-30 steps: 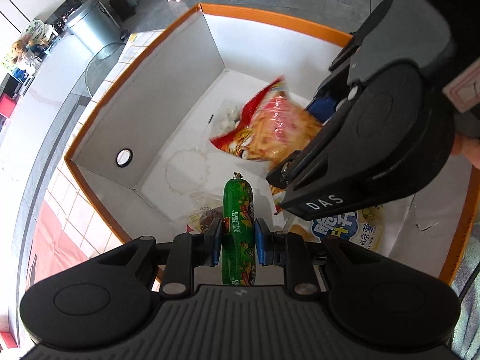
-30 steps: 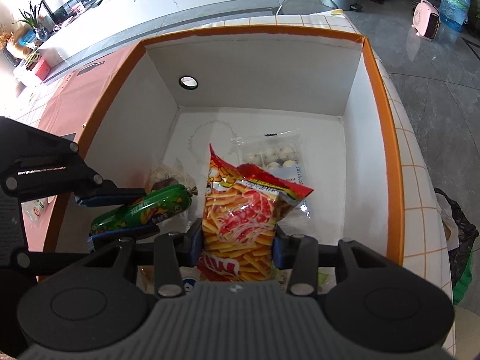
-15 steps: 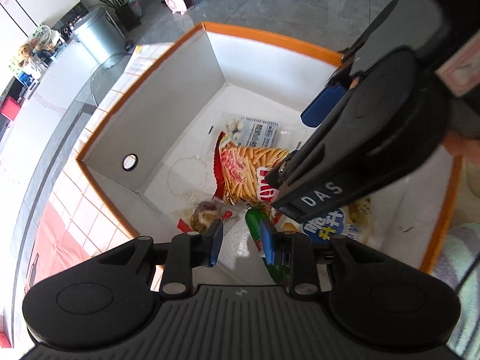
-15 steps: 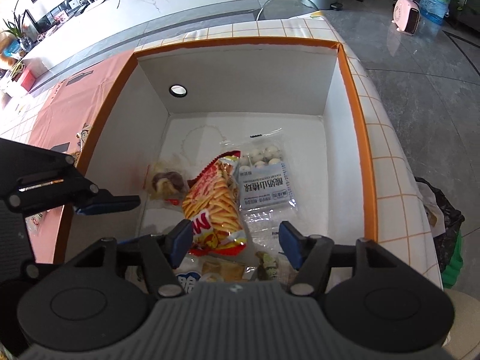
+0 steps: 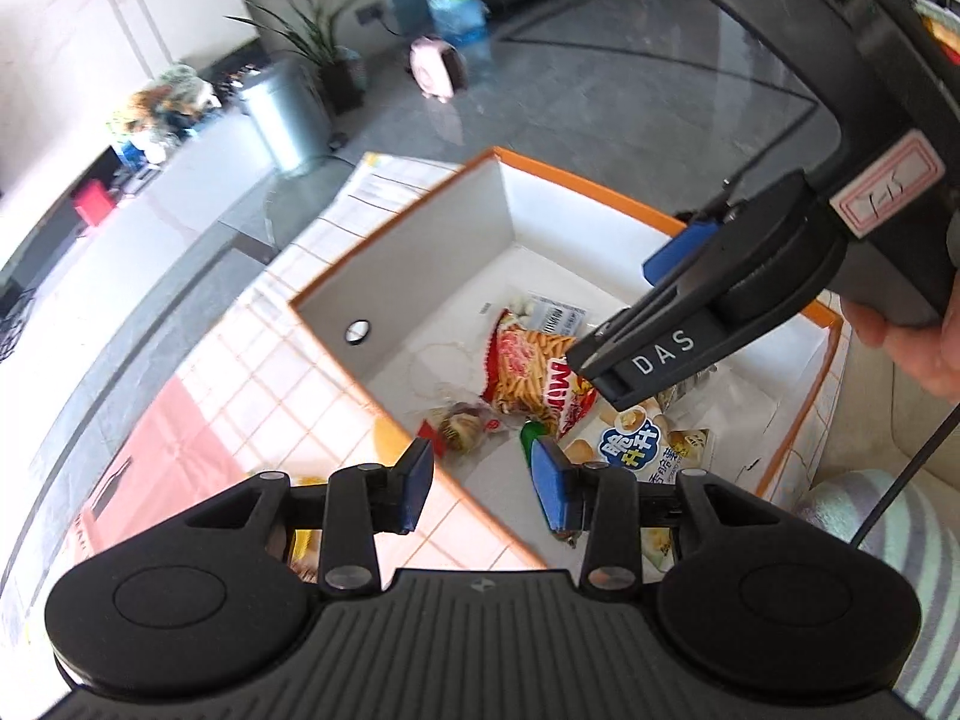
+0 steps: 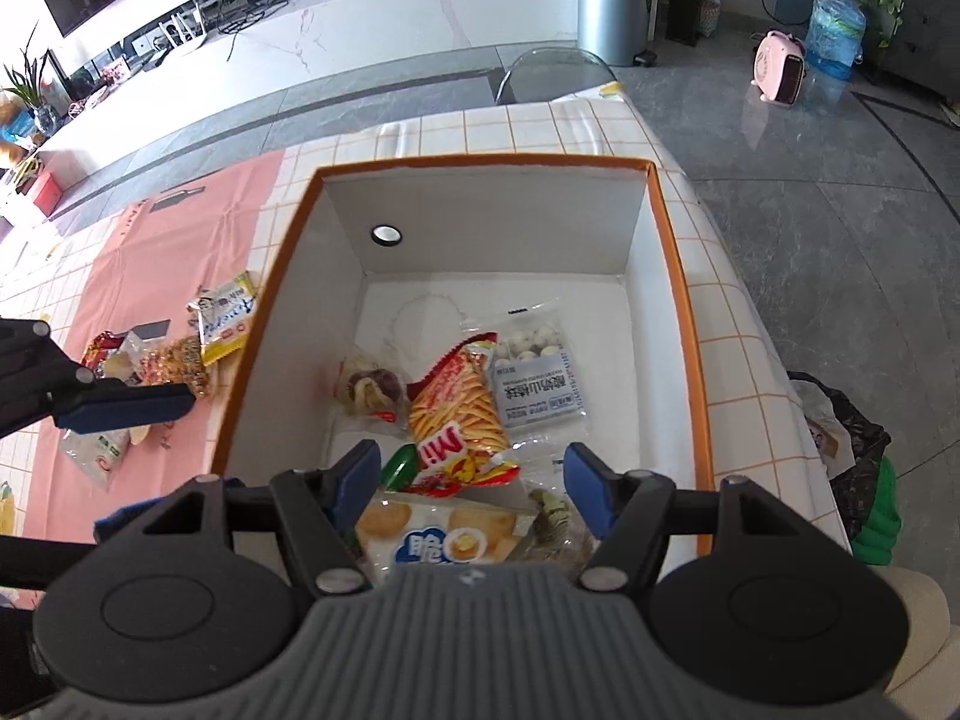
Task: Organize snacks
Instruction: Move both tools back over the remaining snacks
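An orange-rimmed white box (image 6: 679, 276) (image 5: 577, 181) holds a red bag of snack sticks (image 6: 457, 408) (image 5: 528, 372), a green sausage (image 6: 399, 465) (image 5: 528, 435), a blue-and-white biscuit pack (image 6: 432, 535) (image 5: 630, 450), a packet of white balls (image 6: 534, 381) and a wrapped bun (image 6: 367, 389). My left gripper (image 5: 483, 480) hangs over the box's near-left rim, its jaws opening with nothing between them. My right gripper (image 6: 474, 477) is above the box's near end, its jaws opening and empty. One of its fingers (image 5: 660, 354) shows in the left wrist view.
Several loose snack packets (image 6: 180, 354) lie on a pink mat (image 6: 180, 228) left of the box, a yellow one (image 6: 225, 315) among them. The table has a tiled cloth (image 6: 720, 324). A black bag (image 6: 852, 450) hangs off the right edge. A hand (image 5: 918, 348) holds the right gripper.
The left gripper let go of the green sausage and the right let go of the red bag; both now lie in the box. Both grippers opened and rose, the left drifting over the rim.
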